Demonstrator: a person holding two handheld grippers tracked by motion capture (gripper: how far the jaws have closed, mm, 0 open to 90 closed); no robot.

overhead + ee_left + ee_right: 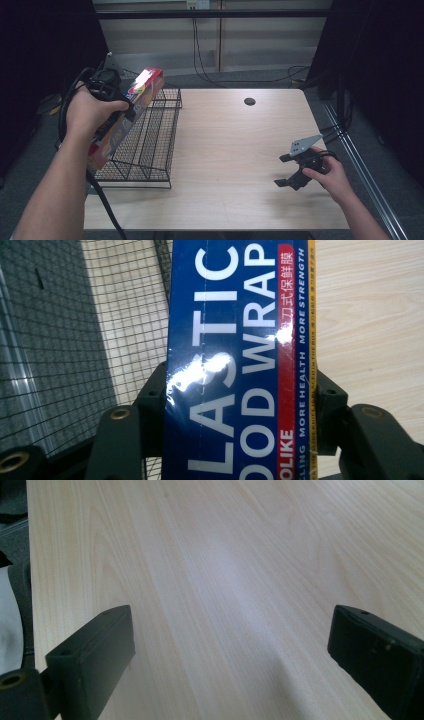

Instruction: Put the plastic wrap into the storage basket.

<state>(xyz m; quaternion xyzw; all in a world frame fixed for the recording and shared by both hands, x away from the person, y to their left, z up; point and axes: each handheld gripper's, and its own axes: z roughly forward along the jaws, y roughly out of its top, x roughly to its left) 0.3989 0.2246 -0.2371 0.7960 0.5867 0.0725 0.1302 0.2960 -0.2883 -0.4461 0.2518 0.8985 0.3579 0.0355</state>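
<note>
Worktop status: pale wood worktop, dark surrounds.
I see left tongs clamped on plastic wrap box over wire rack, frame left; right tongs apart, lower right.

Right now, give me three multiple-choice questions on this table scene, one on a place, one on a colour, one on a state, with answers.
1. Where is the wire rack?
A. On the table's left edge
B. Beside the table's round hole
C. Under the right hand

2. What colour is the main face of the plastic wrap box?
A. Green
B. Blue
C. Black

3. How is the right gripper?
A. Shut on the box
C. Open, with nothing in it
B. Shut on the rack

Answers: 1 A, the rack sits at the left edge of the table. 2 B, white letters on blue. 3 C, its jaws stand wide apart over bare wood.
</note>
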